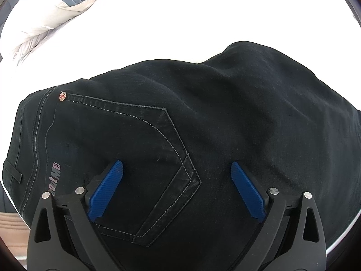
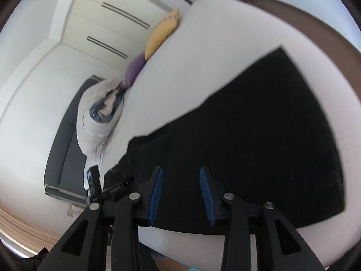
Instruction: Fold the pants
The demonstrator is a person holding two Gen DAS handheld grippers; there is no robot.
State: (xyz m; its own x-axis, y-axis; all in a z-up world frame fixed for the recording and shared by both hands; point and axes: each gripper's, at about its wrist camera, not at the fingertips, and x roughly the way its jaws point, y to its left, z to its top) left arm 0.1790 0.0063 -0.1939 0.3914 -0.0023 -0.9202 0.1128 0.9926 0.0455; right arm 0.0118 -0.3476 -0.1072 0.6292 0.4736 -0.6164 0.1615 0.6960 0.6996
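Black pants (image 1: 203,103) lie spread on a white bed (image 1: 158,33), seat side up, with a stitched back pocket (image 1: 135,158) and a small round rivet at its corner. My left gripper (image 1: 177,163) hovers just over that pocket's pointed end, its blue pads wide apart and open, with nothing pinched. In the right wrist view the pants (image 2: 259,135) look like a flat, dark, folded shape on the sheet (image 2: 225,33). My right gripper (image 2: 181,169) is over their near edge, open by a moderate gap, with no cloth between the pads.
A bunched pale duvet (image 1: 56,11) (image 2: 97,117) sits at the far side of the bed, with a purple pillow (image 2: 135,67) and a yellow pillow (image 2: 162,33) beyond it. A dark bed frame (image 2: 65,153) and white wardrobe doors (image 2: 101,22) stand behind.
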